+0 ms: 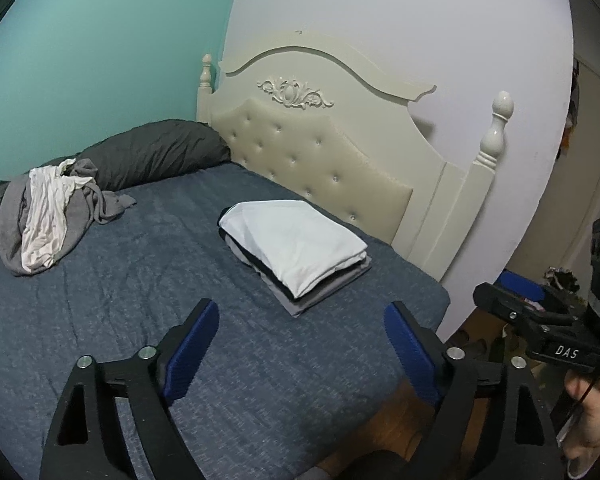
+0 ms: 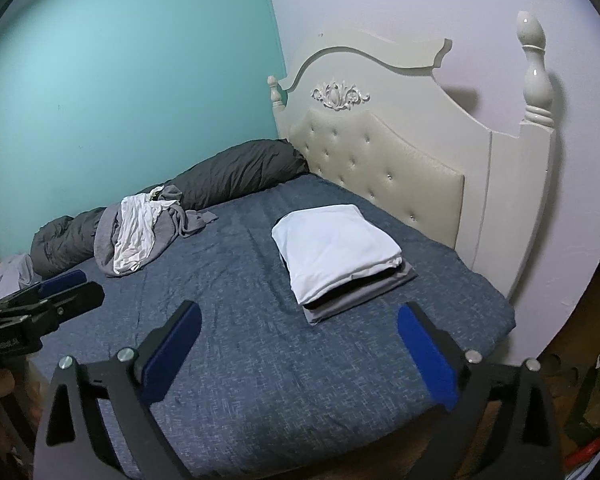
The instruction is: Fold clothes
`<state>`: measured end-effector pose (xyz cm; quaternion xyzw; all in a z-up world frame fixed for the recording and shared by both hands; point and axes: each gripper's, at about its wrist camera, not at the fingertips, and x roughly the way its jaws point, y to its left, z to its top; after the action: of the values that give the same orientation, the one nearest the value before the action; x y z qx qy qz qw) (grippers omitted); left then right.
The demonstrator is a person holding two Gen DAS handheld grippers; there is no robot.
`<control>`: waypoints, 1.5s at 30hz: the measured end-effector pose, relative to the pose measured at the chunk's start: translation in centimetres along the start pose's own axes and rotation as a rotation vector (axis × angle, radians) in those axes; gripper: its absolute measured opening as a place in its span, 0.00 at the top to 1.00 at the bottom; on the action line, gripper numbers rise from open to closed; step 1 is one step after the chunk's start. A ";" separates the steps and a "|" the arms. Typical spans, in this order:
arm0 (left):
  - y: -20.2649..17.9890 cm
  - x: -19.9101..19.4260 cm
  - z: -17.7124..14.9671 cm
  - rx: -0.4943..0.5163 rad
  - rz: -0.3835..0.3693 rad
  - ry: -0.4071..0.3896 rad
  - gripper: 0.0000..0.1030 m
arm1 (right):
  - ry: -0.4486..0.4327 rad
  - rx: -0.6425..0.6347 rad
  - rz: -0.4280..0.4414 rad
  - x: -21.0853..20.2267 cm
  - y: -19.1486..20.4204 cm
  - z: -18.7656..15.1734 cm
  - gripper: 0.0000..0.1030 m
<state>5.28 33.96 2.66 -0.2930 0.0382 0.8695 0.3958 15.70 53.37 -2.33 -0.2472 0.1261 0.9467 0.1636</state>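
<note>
A neat stack of folded clothes (image 1: 296,248) (image 2: 336,256), white piece on top and grey and dark pieces beneath, lies on the blue-grey bed (image 1: 140,320) (image 2: 240,320) near the headboard. A crumpled pile of grey and white garments (image 1: 48,216) (image 2: 140,228) sits at the far left side of the bed. My left gripper (image 1: 300,312) hovers open above the bed, just in front of the stack, holding nothing. My right gripper (image 2: 300,312) is likewise open and empty, short of the stack.
A rolled dark grey duvet (image 1: 152,152) (image 2: 236,172) lies along the teal wall. The cream tufted headboard (image 1: 320,160) (image 2: 380,160) with its posts stands behind the stack. A hand (image 1: 592,428) shows at the right edge. Floor clutter (image 2: 592,400) lies beside the bed.
</note>
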 end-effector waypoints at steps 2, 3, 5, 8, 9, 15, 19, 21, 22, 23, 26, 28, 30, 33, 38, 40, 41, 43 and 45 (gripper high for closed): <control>0.2 -0.1 -0.3 -0.003 0.008 0.001 0.09 | -0.002 -0.004 -0.004 -0.1 0.1 -0.3 0.02; 0.2 -0.2 -0.5 0.000 0.009 0.003 0.08 | 0.000 -0.007 -0.006 -0.2 0.1 -0.5 0.02; 0.3 -0.3 -0.9 0.009 0.008 0.004 0.08 | 0.000 -0.010 -0.008 -0.5 0.3 -0.9 0.02; 0.6 -0.4 -1.3 0.004 0.014 0.004 0.02 | -0.008 -0.005 -0.009 -0.9 0.4 -1.4 0.02; 0.8 -0.5 -1.4 -0.002 0.015 0.002 0.01 | -0.012 -0.003 -0.010 -1.0 0.3 -1.6 0.02; 1.1 -0.7 -2.3 0.007 0.023 -0.003 0.00 | -0.018 -0.008 -0.003 -1.2 0.5 -2.0 0.01; 1.3 -0.7 -2.7 0.000 0.025 0.001 0.00 | -0.014 -0.005 0.001 -1.2 0.6 -2.4 0.01; 1.3 -0.8 -2.9 0.001 0.037 0.001 0.00 | -0.012 -0.005 -0.001 -1.2 0.6 -2.5 0.01; 1.3 -0.8 -3.0 0.000 0.047 0.000 0.00 | -0.012 -0.005 -0.003 -1.3 0.7 -2.6 0.01; 1.3 -0.9 -3.1 0.000 0.053 0.001 0.00 | -0.014 -0.005 -0.004 -1.4 0.7 -2.7 0.01; 1.5 -0.8 -3.3 0.002 0.064 0.009 0.00 | -0.021 -0.001 -0.005 -1.6 0.6 -2.9 0.01; 1.5 -0.8 -3.5 0.012 0.069 0.006 0.00 | -0.024 0.004 -0.002 -1.6 0.6 -3.1 0.01; 1.4 -0.9 -3.8 0.016 0.075 -0.001 0.00 | -0.025 0.004 -0.005 -1.6 0.6 -3.2 0.01; 1.3 -1.0 -4.0 0.019 0.080 -0.001 0.00 | -0.024 0.005 -0.005 -1.6 0.7 -3.4 0.01; 1.1 -1.1 -4.3 0.042 0.102 -0.005 0.00 | -0.029 0.007 -0.016 -1.4 0.6 -3.7 0.01; 1.2 -1.0 -4.4 0.037 0.099 -0.003 0.00 | -0.028 0.014 -0.017 -1.4 0.5 -3.9 0.01; 1.2 -1.0 -4.5 0.036 0.098 -0.002 0.00 | -0.027 0.015 -0.019 -1.3 0.5 -3.9 0.01; 1.2 -1.0 -4.5 0.035 0.097 -0.002 0.00 | -0.025 0.011 -0.022 -1.2 0.5 -3.9 0.01; 1.2 -1.0 -4.6 0.034 0.096 -0.001 0.00 | -0.024 0.009 -0.023 -1.1 0.6 -4.0 0.01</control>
<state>7.17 31.13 -0.81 -0.2835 0.0669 0.8869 0.3586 18.11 51.32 -5.04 -0.2366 0.1257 0.9470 0.1771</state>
